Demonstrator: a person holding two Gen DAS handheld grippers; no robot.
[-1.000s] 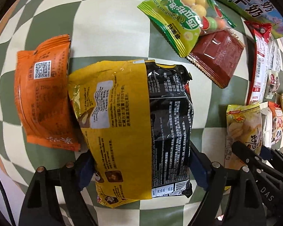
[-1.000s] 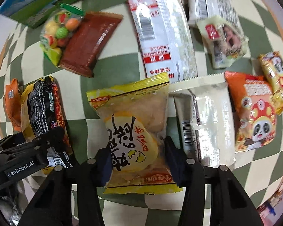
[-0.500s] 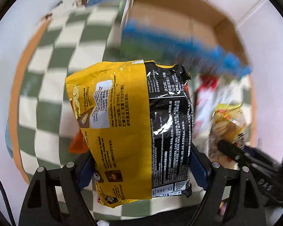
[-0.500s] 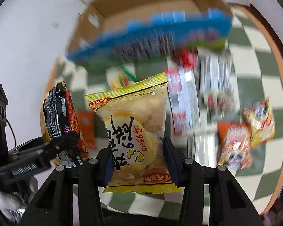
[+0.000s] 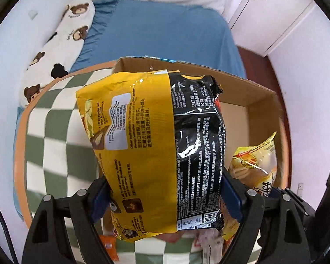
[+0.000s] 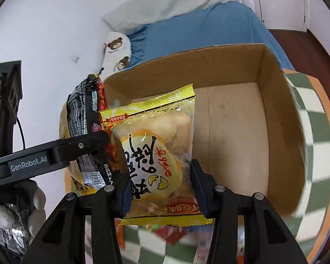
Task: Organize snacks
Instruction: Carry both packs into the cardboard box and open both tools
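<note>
My left gripper is shut on a yellow and black noodle packet and holds it upright in the air in front of an open cardboard box. My right gripper is shut on a clear yellow pastry bag and holds it over the near part of the same box, whose floor looks bare. The noodle packet and left gripper show at the left of the right wrist view. The pastry bag shows at the right of the left wrist view.
The box stands at the far end of a green and white checked table with an orange rim. Other snack packets lie blurred below the grippers. Behind the table are a blue bed and a bear-print pillow.
Both grippers have lifted their packets off the table and swung up and forward to the cardboard box. The view now looks at the box and bed instead of the snack pile.
</note>
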